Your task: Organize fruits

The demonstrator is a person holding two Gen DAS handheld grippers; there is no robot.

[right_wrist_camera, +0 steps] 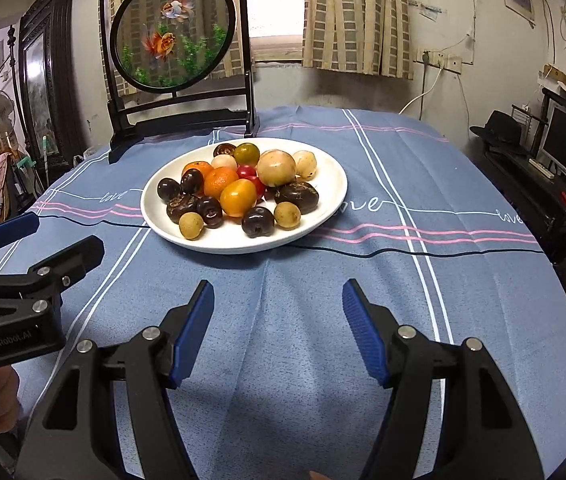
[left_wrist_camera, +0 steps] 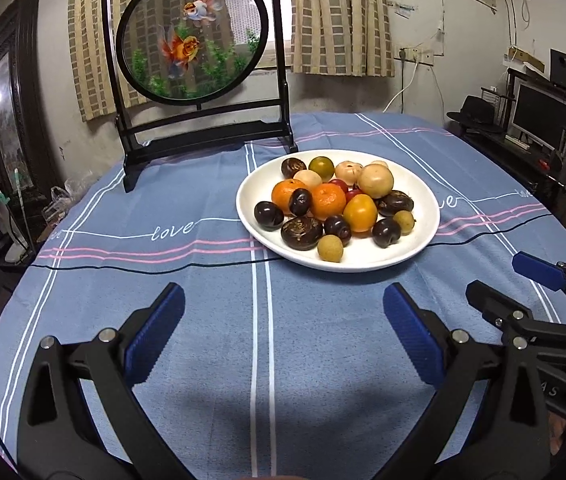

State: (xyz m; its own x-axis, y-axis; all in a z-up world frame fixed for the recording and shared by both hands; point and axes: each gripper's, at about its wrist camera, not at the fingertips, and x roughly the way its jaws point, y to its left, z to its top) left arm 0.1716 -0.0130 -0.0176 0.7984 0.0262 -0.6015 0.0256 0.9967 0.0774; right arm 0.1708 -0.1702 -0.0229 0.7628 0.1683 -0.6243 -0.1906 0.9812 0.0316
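Both tongs gaped empty, left gripper (left_wrist_camera: 283,336) and right gripper (right_wrist_camera: 279,332) low in frame. Heaped fruits (left_wrist_camera: 333,204) could've rolled off plate (left_wrist_camera: 423,236) if nudged.

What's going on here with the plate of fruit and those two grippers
A person is holding a two-finger gripper in each hand over a table with a blue tablecloth. Both the left gripper and the right gripper are open and empty, pointing toward a white plate heaped with mixed fruit: oranges, dark plums, small yellowish and red ones. Nothing has been picked up yet; all the fruit sits on the plate. A goldfish screen stands behind it.
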